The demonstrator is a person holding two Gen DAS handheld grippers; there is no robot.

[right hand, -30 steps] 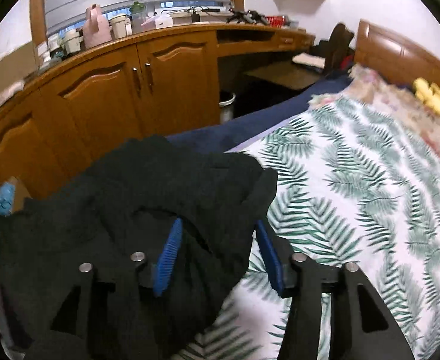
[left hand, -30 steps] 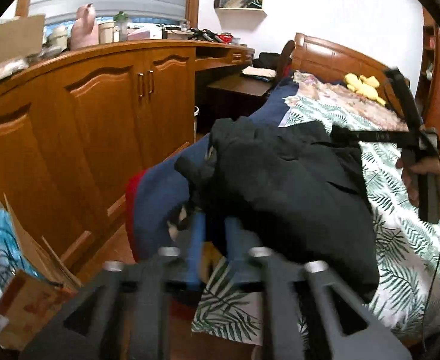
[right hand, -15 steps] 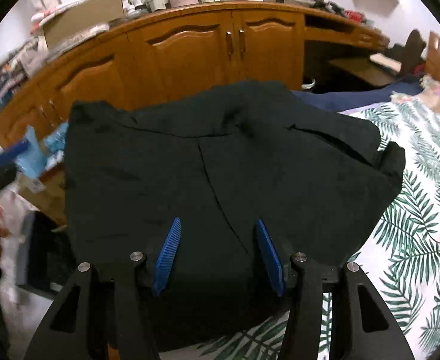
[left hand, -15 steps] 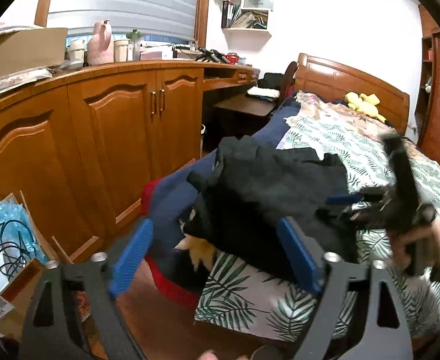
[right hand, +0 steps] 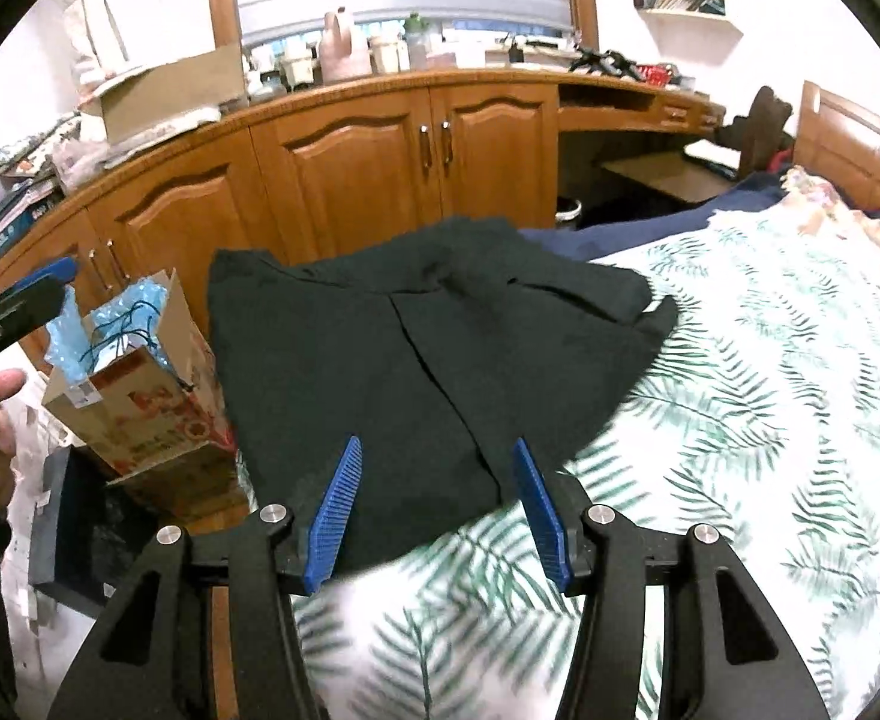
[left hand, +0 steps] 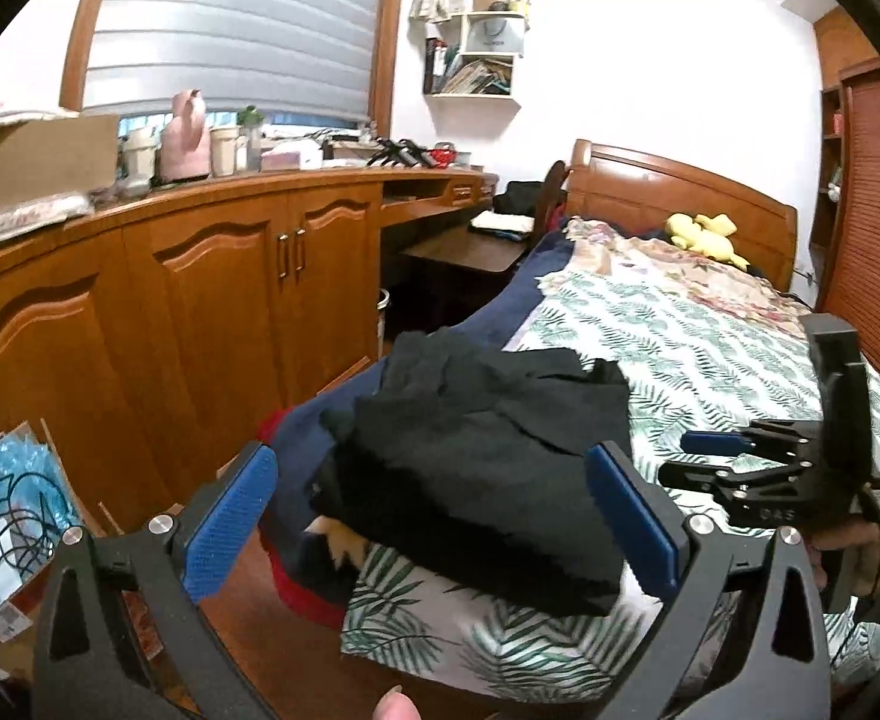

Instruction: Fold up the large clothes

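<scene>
Both grippers, left (left hand: pixel 431 531) opening and right (right hand: pixel 437 510) parted, grasp nothing above the bunched, folded black garment (right hand: pixel 428 378).

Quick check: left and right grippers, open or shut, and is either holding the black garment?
Left gripper: jaws opening wide, holding nothing; black garment lies beyond on the bed.
Right gripper: half open, garment edge between the pads, no grip visible.

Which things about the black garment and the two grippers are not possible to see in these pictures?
- Black garment, left wrist view: underside and far edge hidden by its own folds.
- Right gripper, right wrist view: garment's near hem lies between the pads; contact unclear.
- Leaf-print bedspread, right wrist view: blurred near the fingers.
- Left gripper, opening, nothing between the pads.
</scene>
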